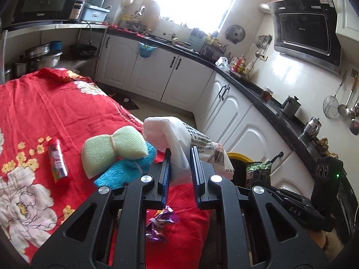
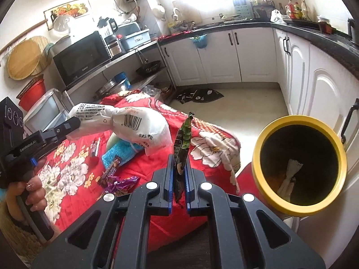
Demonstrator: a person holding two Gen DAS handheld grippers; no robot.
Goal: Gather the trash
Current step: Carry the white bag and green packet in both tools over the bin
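Here, both grippers are loaded and the carry-to-bin step is in hand. Far left on the red floral cloth [image 1: 33, 116] lies a small red tube [image 1: 58, 161], then a green sponge [image 1: 112, 149] resting on a blue one [image 1: 128, 170], with purple candy wrappers [image 2: 122, 182] near the front edge. The left gripper [image 1: 181, 157] has its fingers clamped on a crumpled white plastic bag [image 2: 134, 123], held up off the cloth. Right of it, the right gripper [image 2: 179, 168] has its fingers pressed tight on a green snack wrapper [image 2: 182, 141] standing upright. Farthest right, off the cloth's edge, the yellow-rimmed bin [image 2: 264, 134] stands open with white scrap inside. Next, I judge, each load must travel right over the bin mouth before release; the wrappers remain for later.
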